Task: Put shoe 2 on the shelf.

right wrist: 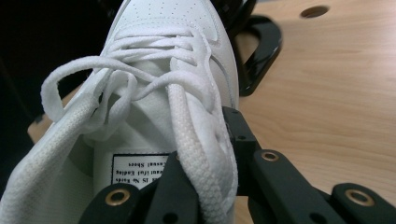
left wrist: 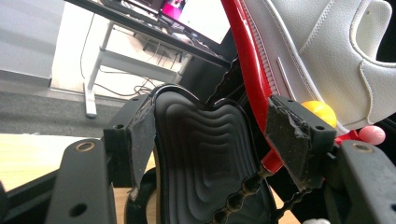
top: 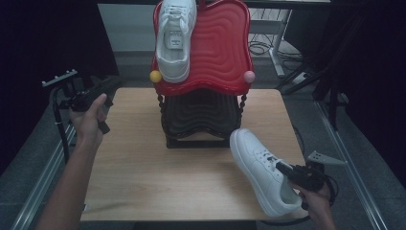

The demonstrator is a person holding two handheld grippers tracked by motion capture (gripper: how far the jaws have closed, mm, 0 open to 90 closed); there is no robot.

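A two-tier rack stands at the back of the wooden table [top: 143, 172], with a red top shelf [top: 220, 52] over a black lower shelf [top: 201, 112]. One white sneaker [top: 175, 38] lies on the red shelf's left side, toe pointing away. The second white sneaker [top: 261, 167] is tilted over the table's front right, and my right gripper [top: 283, 168] is shut on its side wall by the laces [right wrist: 187, 93]. My left gripper [top: 112, 84] hovers left of the rack, open and holding nothing. Its fingers [left wrist: 140, 135] frame the black shelf [left wrist: 205, 154], with the red shelf's edge [left wrist: 247, 65] just beyond.
A yellow ball [top: 155, 76] and a pink ball [top: 249, 76] cap the rack's front posts. A round hole [right wrist: 314, 11] pierces the tabletop near the rack's black base [right wrist: 261, 51]. Behind the table stand desk legs [top: 277, 52] and cables; metal rails run along both sides.
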